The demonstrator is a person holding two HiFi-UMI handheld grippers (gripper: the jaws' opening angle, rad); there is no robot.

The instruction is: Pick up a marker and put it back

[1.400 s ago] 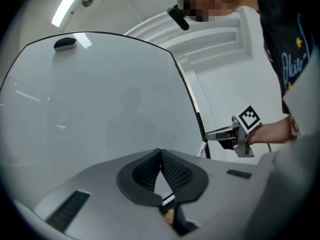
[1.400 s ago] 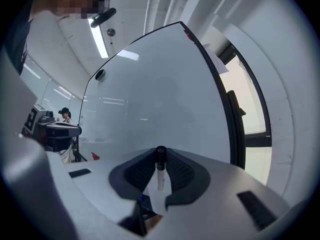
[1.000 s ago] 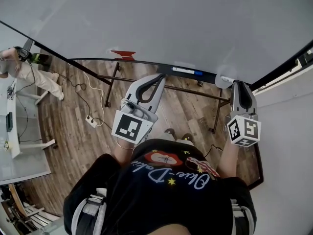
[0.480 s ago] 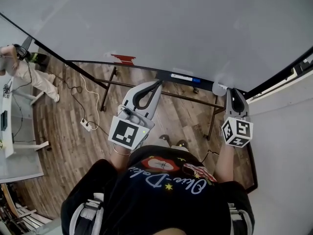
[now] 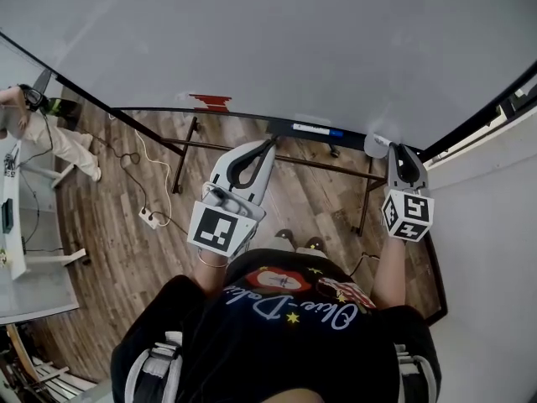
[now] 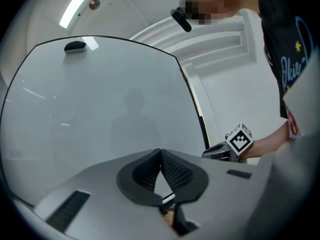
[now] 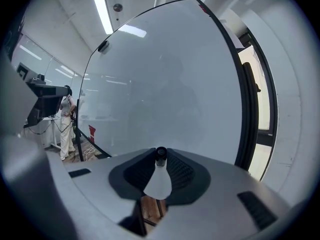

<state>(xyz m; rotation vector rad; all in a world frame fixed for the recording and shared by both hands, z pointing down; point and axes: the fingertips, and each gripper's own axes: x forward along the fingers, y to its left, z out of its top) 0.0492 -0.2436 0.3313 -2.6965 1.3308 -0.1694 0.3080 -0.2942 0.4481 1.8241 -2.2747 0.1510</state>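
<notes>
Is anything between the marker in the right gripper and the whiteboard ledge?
Nothing visible does. The right gripper holds the marker just short of the ledge's right end. Another marker and a pale round thing sit along it to the left.

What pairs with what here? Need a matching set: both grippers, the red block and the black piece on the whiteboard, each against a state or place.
Things:
1. left gripper
2. right gripper
3. red block
4. black piece

States or places:
A. at the top edge of the whiteboard
B. shut on a white marker
C. at the whiteboard's lower edge
D. jaws together, nothing between them

Pairs: 1-D, 2-B, 3-C, 4-A
</notes>
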